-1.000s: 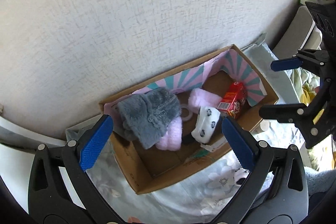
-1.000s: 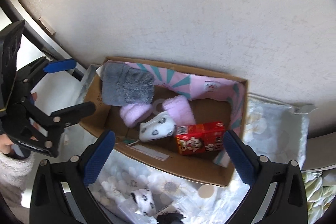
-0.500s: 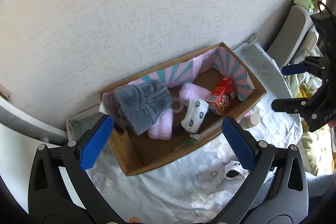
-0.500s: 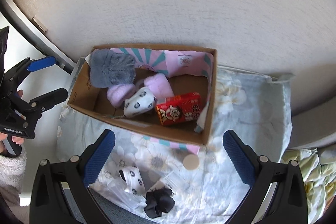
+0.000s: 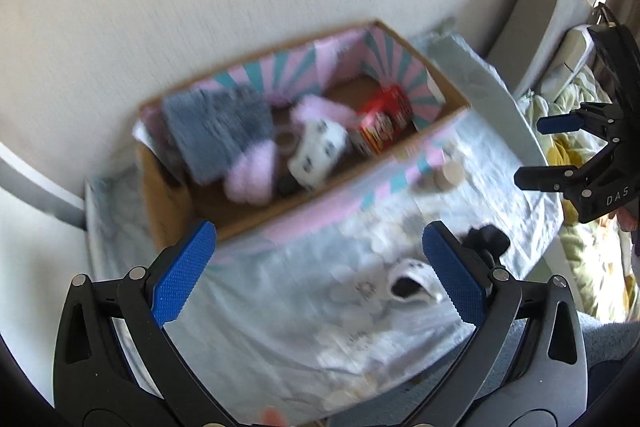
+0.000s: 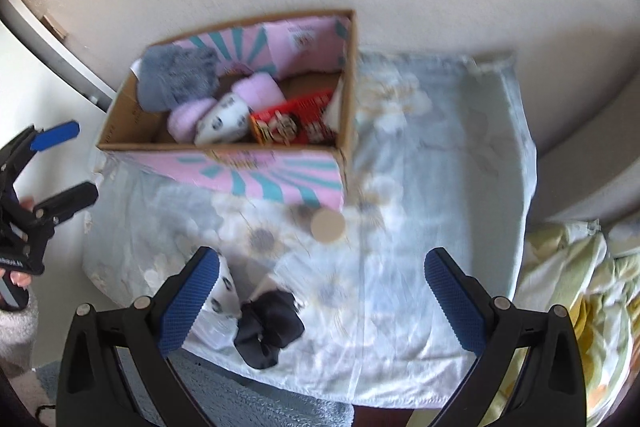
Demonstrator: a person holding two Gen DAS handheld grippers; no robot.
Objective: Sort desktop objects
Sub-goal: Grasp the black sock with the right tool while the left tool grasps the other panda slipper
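A cardboard box (image 5: 448, 95) (image 6: 351, 75) with pink-teal sides stands against the wall on a floral cloth. Inside lie a grey fuzzy item (image 5: 216, 131) (image 6: 176, 79), pink fluffy socks (image 5: 252, 171) (image 6: 258, 91), a white spotted sock (image 5: 318, 147) (image 6: 224, 117) and a red carton (image 5: 382, 123) (image 6: 292, 123). On the cloth lie a black scrunchie (image 5: 486, 237) (image 6: 268, 327), a white spotted sock (image 5: 410, 281) (image 6: 226, 293) and a round tan cap (image 5: 448, 175) (image 6: 328, 225). My left gripper (image 5: 320, 279) and right gripper (image 6: 322, 297) are open, empty, above the cloth.
The floral cloth (image 6: 440, 187) covers a small table whose front edge is near me. Bedding (image 6: 572, 287) lies to the right. A grey cushion (image 5: 532, 27) leans by the wall. The other gripper shows at each view's side edge.
Both grippers have pulled back and up from the box. The loose scrunchie, sock and cap on the cloth have come into view. Both views are blurred by motion.
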